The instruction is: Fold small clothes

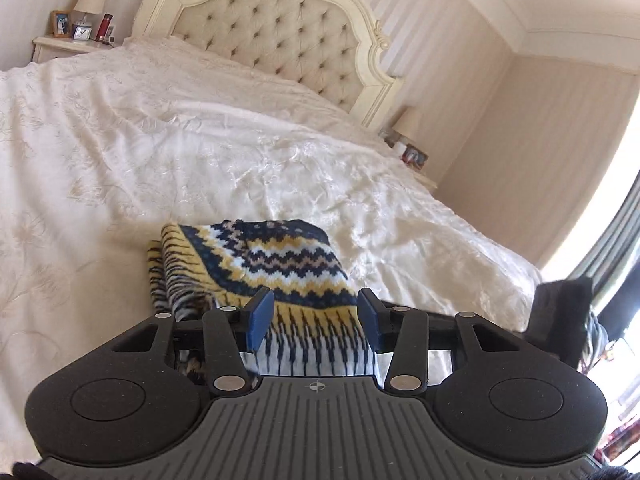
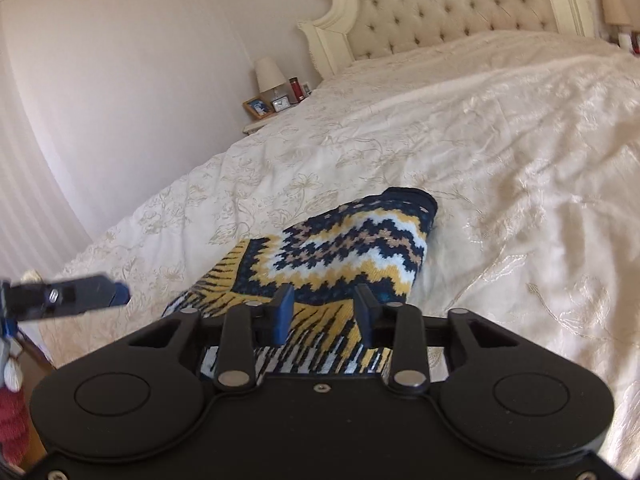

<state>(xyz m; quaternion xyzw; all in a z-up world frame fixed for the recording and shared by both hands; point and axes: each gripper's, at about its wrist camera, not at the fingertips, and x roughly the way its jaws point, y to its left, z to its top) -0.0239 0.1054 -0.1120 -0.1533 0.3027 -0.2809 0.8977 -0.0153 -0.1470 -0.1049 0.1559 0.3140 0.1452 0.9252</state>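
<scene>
Left tongs [image 1: 316,314] stand wide apart, low centre of their view, empty above the folded patterned knit [image 1: 256,264]. Right tongs [image 2: 325,312] likewise gape, gripping nothing, over the same knit, which lies mid-frame on the cream bedspread [image 2: 500,152]. A tufted headboard [image 1: 272,28] fills the top.

Knitted garment [image 1: 276,264], navy, yellow, white, tan zigzag bands, striped yellow-black hem. Folded into compact stack, layers visible at left edge. Lies flat on cream bedspread [image 1: 120,152], lower centre of left wrist view; lower centre of right wrist view too [image 2: 344,252].
</scene>
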